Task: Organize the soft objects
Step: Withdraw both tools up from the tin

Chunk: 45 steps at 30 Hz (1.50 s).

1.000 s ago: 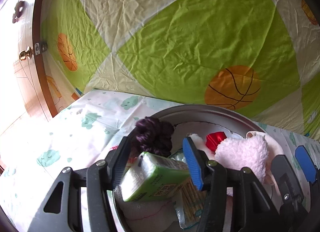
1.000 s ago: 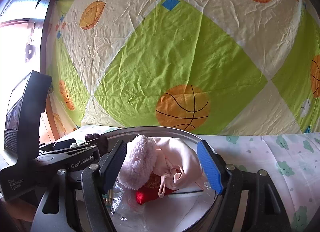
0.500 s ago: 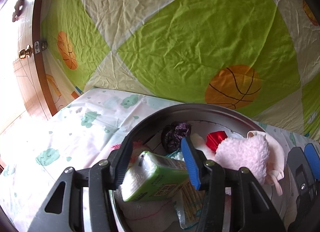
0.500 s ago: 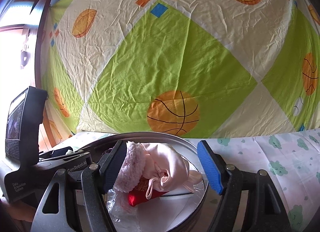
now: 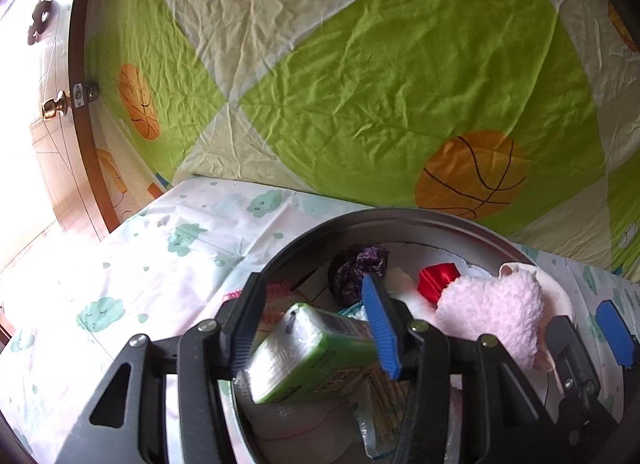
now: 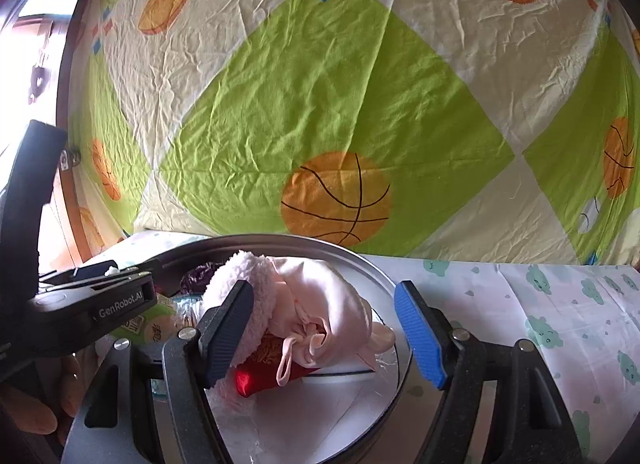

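A round metal basin [image 5: 400, 218] [image 6: 376, 268] sits on the cloud-print cloth and holds soft things: a dark purple scrunchie [image 5: 358, 268] [image 6: 196, 276], a green tissue pack [image 5: 312, 352], a red satin pouch [image 5: 438, 278] [image 6: 264, 370] and a fluffy pink slipper [image 5: 492, 312] [image 6: 304, 304]. My left gripper [image 5: 316, 330] is open and empty above the tissue pack. My right gripper [image 6: 324, 338] is open above the basin, with the pink slipper between its fingers' line of sight, not gripped.
A green and cream basketball-print sheet [image 5: 380, 64] [image 6: 340, 84] hangs behind. A wooden door with a brass knob [image 5: 54, 106] stands at the left. The cloud-print cloth [image 5: 168, 248] [image 6: 560, 304] spreads left and right of the basin.
The left gripper let go of the purple scrunchie, which dropped into the basin, and has drawn back. The right gripper rose slightly and stayed open.
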Motion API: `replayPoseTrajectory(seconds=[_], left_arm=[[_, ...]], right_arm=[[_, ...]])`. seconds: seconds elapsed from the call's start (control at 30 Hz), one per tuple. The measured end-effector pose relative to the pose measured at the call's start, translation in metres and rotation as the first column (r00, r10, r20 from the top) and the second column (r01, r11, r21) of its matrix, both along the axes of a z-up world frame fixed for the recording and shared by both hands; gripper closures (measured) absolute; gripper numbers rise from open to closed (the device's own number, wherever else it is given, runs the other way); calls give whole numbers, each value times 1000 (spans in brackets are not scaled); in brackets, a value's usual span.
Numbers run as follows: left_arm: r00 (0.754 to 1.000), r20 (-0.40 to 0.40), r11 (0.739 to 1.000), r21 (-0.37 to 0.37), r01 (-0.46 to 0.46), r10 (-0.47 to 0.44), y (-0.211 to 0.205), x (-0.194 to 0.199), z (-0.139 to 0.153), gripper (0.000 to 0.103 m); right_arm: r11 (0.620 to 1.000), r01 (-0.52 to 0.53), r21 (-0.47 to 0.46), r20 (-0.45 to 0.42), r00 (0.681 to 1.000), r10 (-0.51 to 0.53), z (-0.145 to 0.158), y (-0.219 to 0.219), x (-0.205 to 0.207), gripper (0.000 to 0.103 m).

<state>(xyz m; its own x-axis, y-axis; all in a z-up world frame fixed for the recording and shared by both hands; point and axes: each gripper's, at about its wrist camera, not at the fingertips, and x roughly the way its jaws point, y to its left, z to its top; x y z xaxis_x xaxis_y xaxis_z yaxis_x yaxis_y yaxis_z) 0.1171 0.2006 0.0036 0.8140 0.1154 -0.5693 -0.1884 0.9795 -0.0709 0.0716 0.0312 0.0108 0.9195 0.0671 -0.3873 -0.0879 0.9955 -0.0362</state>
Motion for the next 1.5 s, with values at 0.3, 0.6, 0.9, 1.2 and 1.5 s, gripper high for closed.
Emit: replayPoseTrajectory(seconds=[0.3,0.6,0.9,1.2,1.5], left_arm=[[993,76,991,98,-95,87,13,-9,17,3],[978,137,975,136,-176,157,28,-18,31,0],[981,135,981,114,-157,141,22,-19,23,0],[976,187,982,129,-135,110,3,-31,20,0],[981,180,990,103,-94,75,-16,-52,7,0]], right_arm=[[1000,14,-26,-111,994,-17,-7,6,29,28],[991,-132,29,-249,959,135,-9,25,46,28],[989,-137,62,-98,985,142,0,20,17,28],[993,-38,109,34,999,35,2,-16,-10,28],[994,-4,109,106,994,-8,8,-31,-38,23]])
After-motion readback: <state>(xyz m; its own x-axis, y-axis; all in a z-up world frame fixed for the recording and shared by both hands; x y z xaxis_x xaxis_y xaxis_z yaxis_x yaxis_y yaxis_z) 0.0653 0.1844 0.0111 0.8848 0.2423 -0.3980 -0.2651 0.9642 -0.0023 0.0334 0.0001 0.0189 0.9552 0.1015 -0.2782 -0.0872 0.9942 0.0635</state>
